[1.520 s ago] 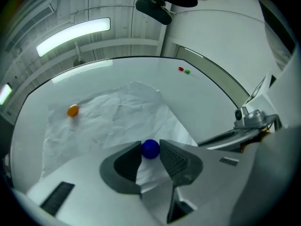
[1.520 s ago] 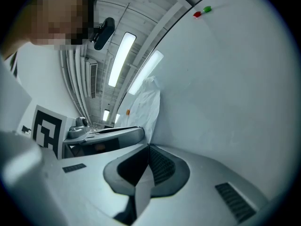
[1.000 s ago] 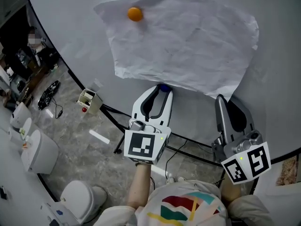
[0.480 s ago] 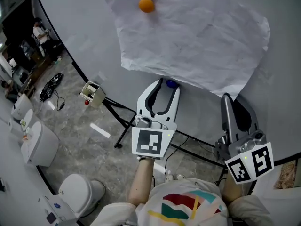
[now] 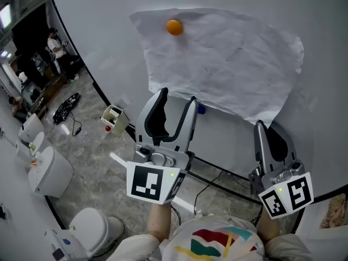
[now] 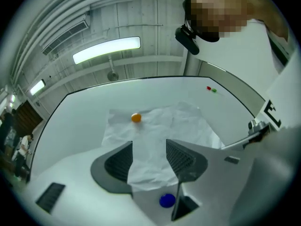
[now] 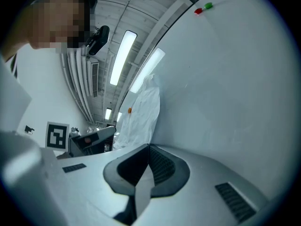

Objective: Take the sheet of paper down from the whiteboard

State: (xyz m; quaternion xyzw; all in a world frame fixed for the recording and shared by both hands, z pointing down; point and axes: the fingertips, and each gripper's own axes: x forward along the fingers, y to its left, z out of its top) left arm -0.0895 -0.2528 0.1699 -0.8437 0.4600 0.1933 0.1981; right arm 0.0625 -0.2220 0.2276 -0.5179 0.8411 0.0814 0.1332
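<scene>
Sheet of paper [image 5: 228, 58] hung crumpled on the whiteboard [image 5: 109, 37], pinned near its top left corner by an orange magnet [image 5: 174, 27], with its long axis running across the board. The left gripper [image 5: 176, 97] was the nearer to that magnet, which lay straight up the board from it. Its fingers [image 5: 156, 113] were opening wide, gripping nothing. The right gripper [image 5: 260, 126], closed tight, seemingly pinched the sheet's lower right corner.
</scene>
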